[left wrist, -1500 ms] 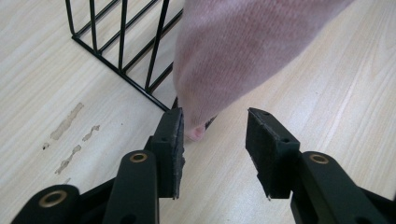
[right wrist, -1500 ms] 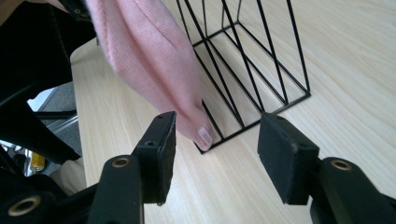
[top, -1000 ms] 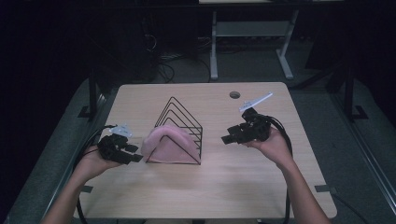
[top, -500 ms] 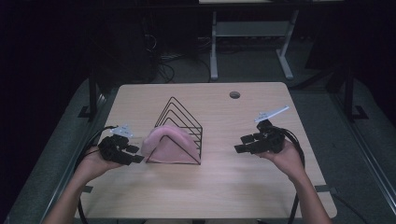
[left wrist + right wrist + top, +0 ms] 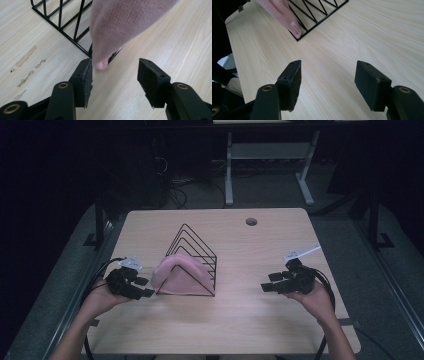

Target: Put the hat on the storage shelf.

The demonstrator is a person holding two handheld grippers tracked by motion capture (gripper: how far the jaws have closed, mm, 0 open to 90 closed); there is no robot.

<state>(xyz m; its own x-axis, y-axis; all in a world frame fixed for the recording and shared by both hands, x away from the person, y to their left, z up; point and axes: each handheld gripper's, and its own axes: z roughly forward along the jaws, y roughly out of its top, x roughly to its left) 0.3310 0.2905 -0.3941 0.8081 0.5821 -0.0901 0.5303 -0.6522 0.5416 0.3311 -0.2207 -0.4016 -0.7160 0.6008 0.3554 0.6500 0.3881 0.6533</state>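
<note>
A black wire rack [image 5: 197, 245] stands at the table's middle, and a pink cloth [image 5: 180, 272] is draped over its near end. My left gripper [image 5: 146, 287] rests just left of the cloth, and its jaws have just been opening. In the left gripper view the cloth's low corner [image 5: 120, 25] hangs right ahead of my open left gripper [image 5: 115, 80], close to the left pad, with no pad pressing on it. My right gripper [image 5: 268, 283] is low over bare wood well to the right of the rack. Its jaws have also just been opening, with nothing between them [image 5: 328, 82].
The light wooden table [image 5: 240, 320] has a round cable hole [image 5: 251, 221] near its far edge. Beyond the table lie dark floor, cables and the white legs of another desk [image 5: 229, 175]. Black cables trail from both grippers toward the near edge.
My right hand has moved to the right and down toward the table, away from the rack. The left hand has stayed beside the cloth.
</note>
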